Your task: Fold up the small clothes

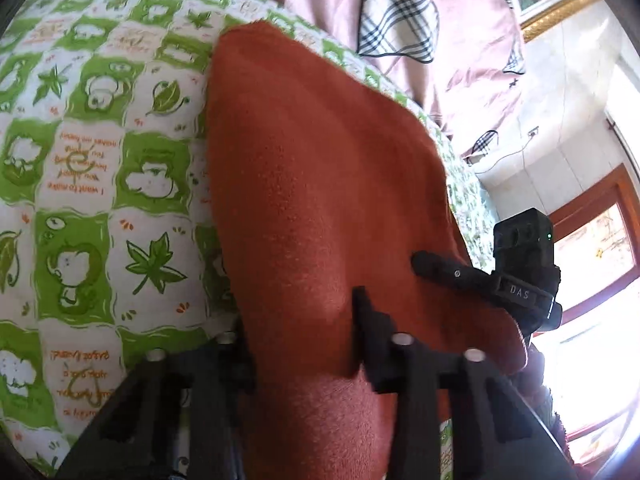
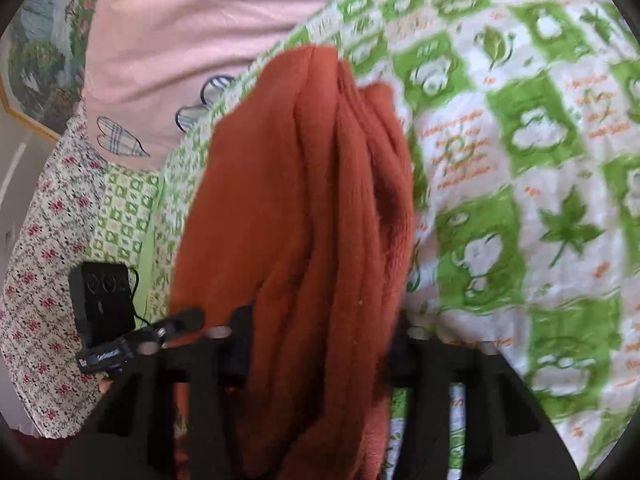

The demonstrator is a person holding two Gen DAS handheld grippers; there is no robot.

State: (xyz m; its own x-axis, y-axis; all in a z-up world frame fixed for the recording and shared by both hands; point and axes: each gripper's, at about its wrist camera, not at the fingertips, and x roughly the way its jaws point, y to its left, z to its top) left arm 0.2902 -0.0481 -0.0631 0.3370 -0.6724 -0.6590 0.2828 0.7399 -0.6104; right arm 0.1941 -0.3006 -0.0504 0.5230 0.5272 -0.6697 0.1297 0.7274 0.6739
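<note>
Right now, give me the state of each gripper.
Left gripper: closed on the rust-red cloth.
Right gripper: closed on the same rust-red cloth, bunched between its fingers.

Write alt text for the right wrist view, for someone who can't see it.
A rust-orange knit garment, bunched into long vertical folds, runs between the black fingers of the right gripper, which is closed on it. It lies on a green-and-white leaf-print sheet; the left gripper touches its left edge, with a pink blanket beyond.
</note>
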